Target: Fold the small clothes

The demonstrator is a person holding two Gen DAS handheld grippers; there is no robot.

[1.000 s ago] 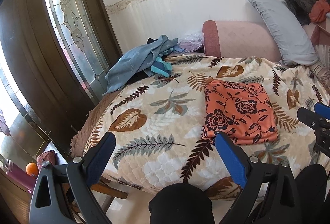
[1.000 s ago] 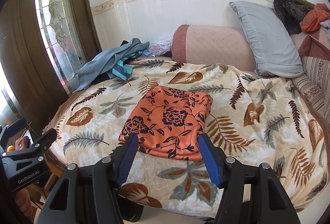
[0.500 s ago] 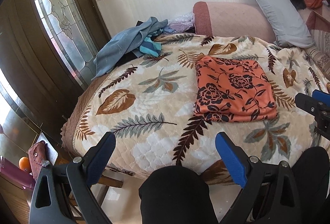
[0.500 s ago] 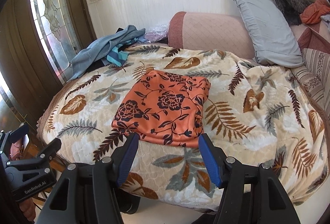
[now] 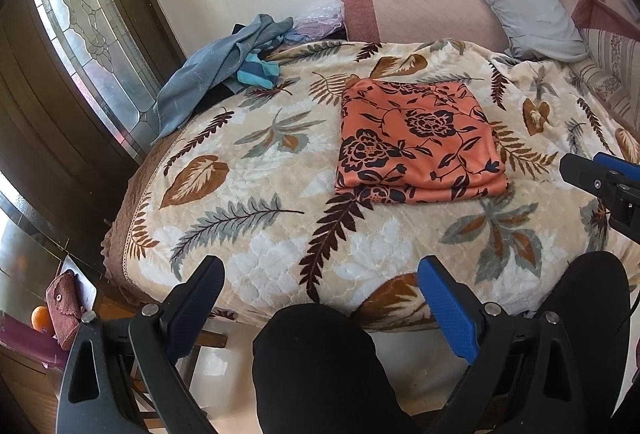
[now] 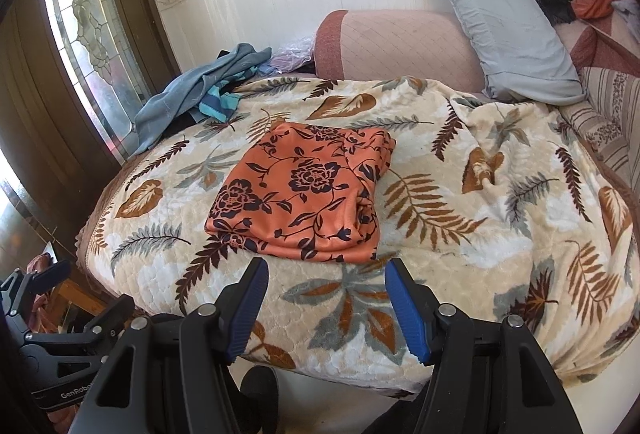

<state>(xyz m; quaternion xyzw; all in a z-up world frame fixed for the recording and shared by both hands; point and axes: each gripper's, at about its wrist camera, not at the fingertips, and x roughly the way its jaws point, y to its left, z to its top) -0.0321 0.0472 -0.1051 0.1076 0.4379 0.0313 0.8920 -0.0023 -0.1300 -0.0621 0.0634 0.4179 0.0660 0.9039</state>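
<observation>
An orange garment with a dark flower print (image 5: 416, 142) lies folded into a flat rectangle on the leaf-patterned bedspread (image 5: 260, 202); it also shows in the right wrist view (image 6: 304, 194). My left gripper (image 5: 320, 298) is open and empty, held over the bed's front edge, well short of the garment. My right gripper (image 6: 326, 298) is open and empty, just in front of the garment's near edge. The right gripper's tips also show at the right of the left wrist view (image 5: 592, 174). The left gripper also shows at the lower left of the right wrist view (image 6: 60, 310).
A pile of blue-grey and teal clothes (image 5: 224, 74) lies at the bed's far left corner by a glass door (image 5: 88, 46). A pink bolster (image 6: 396, 46) and a grey pillow (image 6: 516, 38) lie at the head. My dark-clothed knees (image 5: 320, 366) are below the bed's edge.
Both grippers have pulled back toward the bed's front edge and tilted down a little. The folded garment has not moved. Both stay open.
</observation>
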